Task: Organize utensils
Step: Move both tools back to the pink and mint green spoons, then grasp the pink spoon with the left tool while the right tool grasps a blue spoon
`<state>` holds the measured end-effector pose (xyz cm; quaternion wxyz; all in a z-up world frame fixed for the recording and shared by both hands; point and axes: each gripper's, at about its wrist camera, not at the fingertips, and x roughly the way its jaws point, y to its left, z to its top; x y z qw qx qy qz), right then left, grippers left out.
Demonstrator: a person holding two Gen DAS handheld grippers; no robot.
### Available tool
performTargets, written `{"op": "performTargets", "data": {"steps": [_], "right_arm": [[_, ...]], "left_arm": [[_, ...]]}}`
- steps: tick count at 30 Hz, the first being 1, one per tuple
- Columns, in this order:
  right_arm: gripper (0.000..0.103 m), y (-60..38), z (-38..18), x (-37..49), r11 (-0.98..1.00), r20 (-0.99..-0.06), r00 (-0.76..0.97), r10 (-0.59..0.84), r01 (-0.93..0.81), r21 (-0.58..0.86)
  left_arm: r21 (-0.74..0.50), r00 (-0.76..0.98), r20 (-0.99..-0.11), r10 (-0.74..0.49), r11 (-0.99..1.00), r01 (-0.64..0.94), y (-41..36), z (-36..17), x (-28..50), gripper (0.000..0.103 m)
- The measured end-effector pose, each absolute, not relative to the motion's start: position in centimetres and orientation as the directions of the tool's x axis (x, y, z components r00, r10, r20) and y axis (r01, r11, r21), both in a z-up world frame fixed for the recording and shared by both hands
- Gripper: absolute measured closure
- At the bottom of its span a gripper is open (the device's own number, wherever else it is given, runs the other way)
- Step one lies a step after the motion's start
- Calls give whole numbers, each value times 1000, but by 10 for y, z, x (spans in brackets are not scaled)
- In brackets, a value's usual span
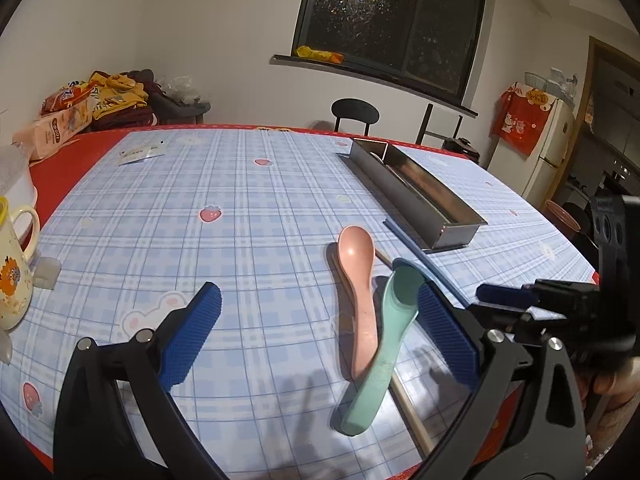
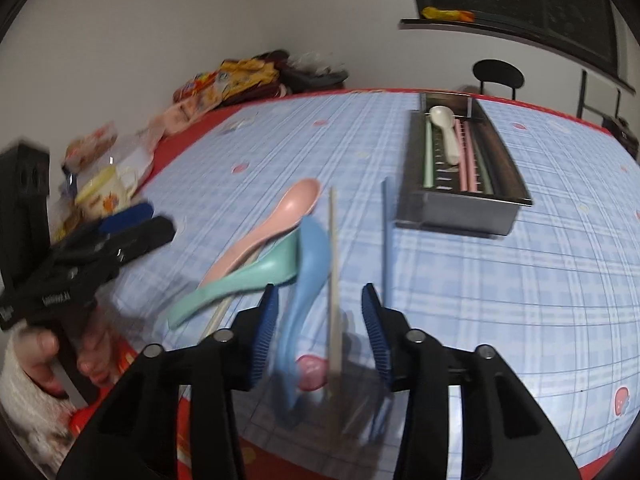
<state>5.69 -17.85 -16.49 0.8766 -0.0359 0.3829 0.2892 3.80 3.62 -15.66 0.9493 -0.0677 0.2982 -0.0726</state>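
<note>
A pink spoon (image 1: 357,292) (image 2: 267,227), a mint-green spoon (image 1: 380,352) (image 2: 240,284), a blue spoon (image 2: 304,292), a beige chopstick (image 2: 334,292) and a blue chopstick (image 2: 386,240) lie together on the checked tablecloth. A steel utensil tray (image 1: 416,192) (image 2: 460,204) holds a white spoon (image 2: 446,130) and pink and green chopsticks. My left gripper (image 1: 320,340) is open, the two spoons between its fingers. My right gripper (image 2: 320,336) is open low over the blue spoon and the beige chopstick; it also shows in the left wrist view (image 1: 532,300).
A cup with a yellow rim (image 1: 12,276) (image 2: 106,192) stands at the table's left edge. Snack packets and clothes (image 1: 92,108) are piled at the far left corner. A black chair (image 1: 355,114) stands behind the table, a fridge (image 1: 548,148) at right.
</note>
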Motion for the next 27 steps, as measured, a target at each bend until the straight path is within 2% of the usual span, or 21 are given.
{"op": "performTargets", "data": {"steps": [5,15,23,27], "right_arm": [[77,-164,-170,49,832,-711,552,436,-549,83],[82,-146,-173,44,817,-730,567,381,-577,-22],[91,-152,-175,51,827,-738,547,395,-562,27],[93,-163,-176,58,825,-732,516,446,-553,113]], "left_arm": [[-213,804,-559,-203,972,97,43,-157,41,6],[-223,795,-569,-213,970,100,43,-159,43,6],[-223,789,-576,-212,970,97,42,-160,43,6],[-219,785,-582,-215,970,103,40,-160,44,7]]}}
